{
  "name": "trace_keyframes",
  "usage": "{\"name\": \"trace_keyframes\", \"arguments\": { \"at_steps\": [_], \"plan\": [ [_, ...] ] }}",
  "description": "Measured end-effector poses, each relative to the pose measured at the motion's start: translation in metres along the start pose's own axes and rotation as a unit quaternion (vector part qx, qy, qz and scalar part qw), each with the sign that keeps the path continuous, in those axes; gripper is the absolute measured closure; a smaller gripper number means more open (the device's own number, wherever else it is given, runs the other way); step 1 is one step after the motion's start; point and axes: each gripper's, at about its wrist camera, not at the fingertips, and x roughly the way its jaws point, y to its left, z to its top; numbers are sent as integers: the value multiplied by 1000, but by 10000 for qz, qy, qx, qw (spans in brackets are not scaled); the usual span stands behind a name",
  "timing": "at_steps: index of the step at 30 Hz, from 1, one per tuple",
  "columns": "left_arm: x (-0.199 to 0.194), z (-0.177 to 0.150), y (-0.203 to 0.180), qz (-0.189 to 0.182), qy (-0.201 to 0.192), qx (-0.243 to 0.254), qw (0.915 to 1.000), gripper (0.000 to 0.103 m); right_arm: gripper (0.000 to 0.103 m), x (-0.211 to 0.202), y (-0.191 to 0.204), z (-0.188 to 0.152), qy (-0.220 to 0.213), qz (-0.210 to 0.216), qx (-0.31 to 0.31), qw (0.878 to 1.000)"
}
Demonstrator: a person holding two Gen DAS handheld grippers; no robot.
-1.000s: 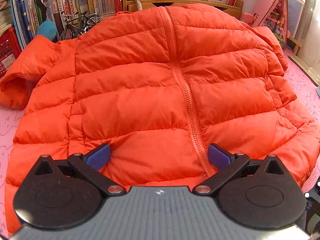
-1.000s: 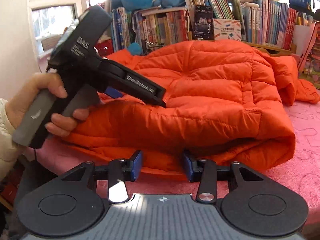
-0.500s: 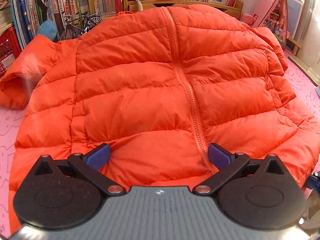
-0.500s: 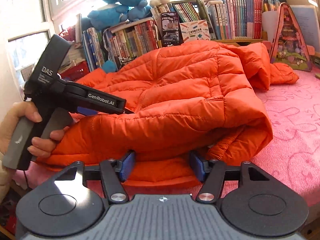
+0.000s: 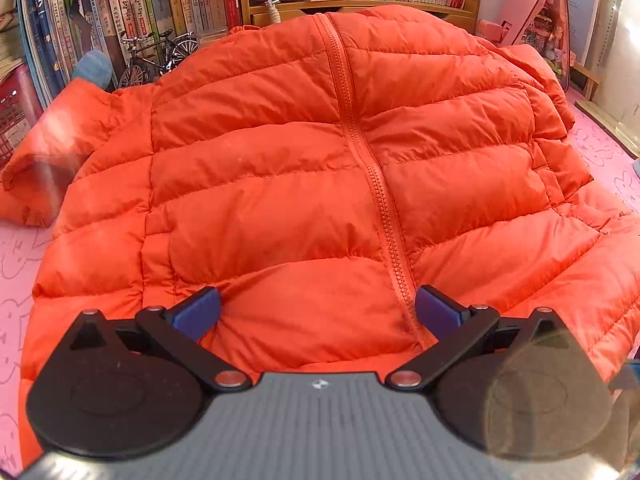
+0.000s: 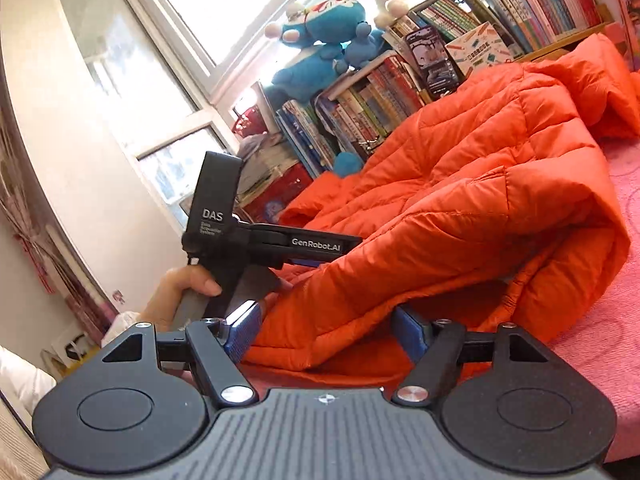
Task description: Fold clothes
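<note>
An orange puffer jacket (image 5: pixel 280 184) lies zipped up and front side up on a pink patterned cover (image 5: pixel 16 248), filling most of the left wrist view. At nine o'clock its sleeve (image 5: pixel 44 160) trails out onto the cover. Behind it at eleven o'clock a small model bicycle (image 5: pixel 160 56) stands before a row of books (image 5: pixel 132 4). The zipper (image 5: pixel 376 184) runs from twelve o'clock down toward six. At six o'clock the left gripper (image 5: pixel 318 312) stands wide open, its blue pads (image 5: pixel 198 312) set on either side of the hem's puffed bottom panel, pressing in but not closed on it.

In the right wrist view, a hand (image 6: pixel 176 292) at nine o'clock holds the left gripper's handle against the jacket's edge. At twelve o'clock a blue plush toy (image 6: pixel 320 40) sits on the books. The right gripper (image 6: pixel 326 334) at six o'clock is open too, its pads straddling the hem. The jacket's corner billows up at three o'clock.
</note>
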Motion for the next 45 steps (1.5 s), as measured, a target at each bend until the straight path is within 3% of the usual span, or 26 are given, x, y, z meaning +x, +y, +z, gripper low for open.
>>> {"name": "trace_keyframes", "arguments": {
  "at_steps": [1, 4, 6, 7, 8, 11, 13, 15, 16, 18, 22, 25, 27, 31, 35, 37, 39, 42, 45],
  "plan": [
    [0, -1, 0, 1, -24, 6, 10000, 0, 31, 0, 1, -1, -20, -423, -49, 9991],
    [-1, -4, 0, 15, -114, -14, 9999, 0, 35, 10, -1, 2, -346, -1175, 83, 9924],
    [-1, -6, 1, 14, -157, -40, 9999, 0, 35, 21, 13, 6, -423, -1876, -263, 9810],
    [-1, -7, 1, 8, -176, -41, 9998, 0, 35, 27, 29, 3, -397, -2432, -814, 9657],
    [-1, -7, 1, 1, -194, -39, 9998, 0, 34, 31, 45, -3, -361, -2977, -1436, 9431],
    [-1, -10, 1, 3, -272, -12, 9996, 0, 32, 38, 72, -33, -191, -4324, -2868, 8546],
    [-2, -12, 0, 54, -322, -35, 9995, 0, 33, 25, 69, -44, -71, -4657, -2877, 8369],
    [-2, -13, 0, 61, -363, -21, 9993, 0, 45, 4, 64, -39, -112, -4340, -2186, 8739],
    [-2, -14, 0, 61, -374, -20, 9993, 0, 61, 2, 64, -36, -123, -4232, -2017, 8832],
    [-3, -14, 0, 58, -380, -26, 9993, 0, 70, 4, 65, -29, -135, -4063, -1795, 8958],
    [-3, -15, 0, 42, -378, -27, 9993, 0, 72, 30, 66, -21, -86, -4232, -2103, 8813],
    [-3, -15, 0, 39, -381, -38, 9993, 0, 72, 34, 52, -12, -63, -4305, -1822, 8840],
    [-3, -15, 1, 16, -380, -36, 9993, 0, 82, 32, 44, -9, -60, -4327, -1591, 8874],
    [-3, -16, 2, -29, -418, -24, 9991, 0, 86, 4, 55, -22, 167, -4407, -1596, 8832],
    [-4, -17, 2, -44, -442, 23, 9990, 0, 86, -30, 63, -35, 437, -4217, -1235, 8972],
    [-5, -17, 3, -34, -456, 48, 9989, 0, 88, -36, 66, -42, 726, -4427, -1349, 8835],
    [-5, -17, 3, -37, -463, 58, 9989, 0, 88, -38, 69, -44, 650, -4416, -1558, 8812],
    [-6, -18, 2, -17, -476, 116, 9988, 0, 84, -40, 75, -46, 469, -4350, -1881, 8793],
    [-6, -17, 0, 16, -459, 94, 9989, 0, 58, -41, 80, -49, 286, -4277, -2202, 8762]
  ]
}}
